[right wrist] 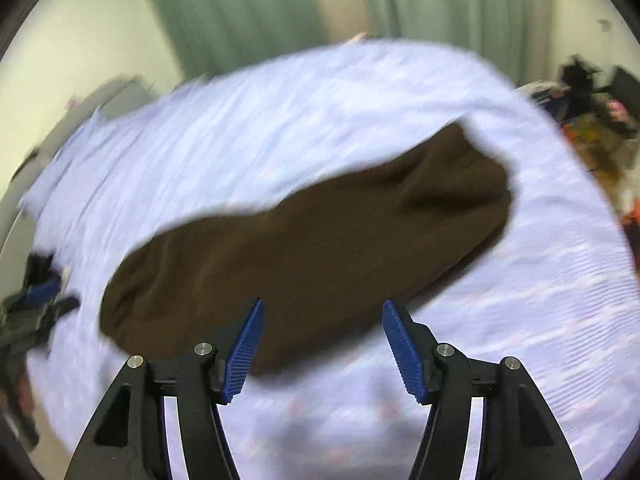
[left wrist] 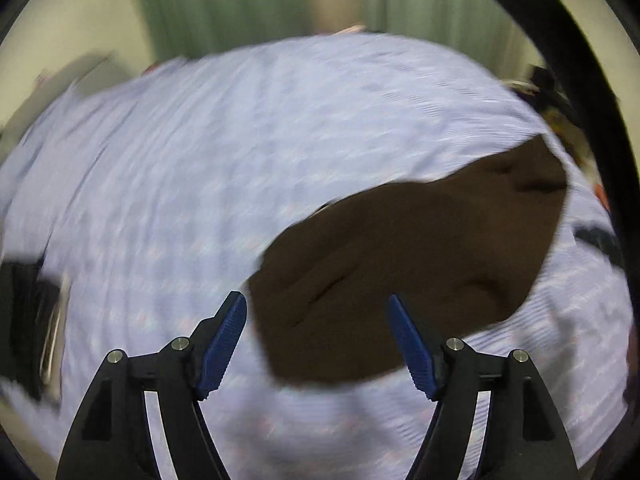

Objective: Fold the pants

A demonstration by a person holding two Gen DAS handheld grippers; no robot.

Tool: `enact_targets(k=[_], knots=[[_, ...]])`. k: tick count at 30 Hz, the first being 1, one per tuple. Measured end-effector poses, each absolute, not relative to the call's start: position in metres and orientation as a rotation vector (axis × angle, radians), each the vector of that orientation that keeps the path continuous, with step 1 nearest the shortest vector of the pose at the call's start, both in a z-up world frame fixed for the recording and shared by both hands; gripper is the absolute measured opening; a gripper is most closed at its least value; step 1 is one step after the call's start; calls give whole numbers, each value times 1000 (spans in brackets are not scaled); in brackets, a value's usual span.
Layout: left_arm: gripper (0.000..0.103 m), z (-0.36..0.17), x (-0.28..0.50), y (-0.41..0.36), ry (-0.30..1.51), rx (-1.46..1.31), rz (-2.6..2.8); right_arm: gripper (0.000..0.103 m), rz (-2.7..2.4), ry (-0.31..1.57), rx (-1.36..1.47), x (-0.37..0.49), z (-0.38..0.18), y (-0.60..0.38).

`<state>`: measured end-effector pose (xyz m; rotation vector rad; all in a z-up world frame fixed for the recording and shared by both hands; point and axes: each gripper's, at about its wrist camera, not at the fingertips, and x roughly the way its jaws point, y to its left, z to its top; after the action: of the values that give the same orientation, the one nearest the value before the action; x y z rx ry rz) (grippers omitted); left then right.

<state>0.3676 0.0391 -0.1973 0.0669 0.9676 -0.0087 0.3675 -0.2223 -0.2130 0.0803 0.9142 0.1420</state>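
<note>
Dark brown pants lie folded in a long bundle on a light blue bed sheet. They also show in the right wrist view. My left gripper is open and empty, hovering over the near left edge of the pants. My right gripper is open and empty, hovering over the near edge of the pants' middle. Both views are motion-blurred.
The sheet covers a bed that fills both views. Green curtains hang behind it. Clutter sits at the right beyond the bed. The left gripper's dark body shows at the left edge.
</note>
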Motion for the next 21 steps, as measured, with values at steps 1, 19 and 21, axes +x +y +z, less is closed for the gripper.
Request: enact_targets(k=[1,19,21], knots=[[73,-196,372,31,949,77,-35,62,101,872,83,374,-205,-235],[39,-270,461,-60,1000,-1,-169,62,22,857,-24,533,-250,-321],[38,-280,465,-63,1022,8,-157,62,-4,880,-53,542,-261,-325]])
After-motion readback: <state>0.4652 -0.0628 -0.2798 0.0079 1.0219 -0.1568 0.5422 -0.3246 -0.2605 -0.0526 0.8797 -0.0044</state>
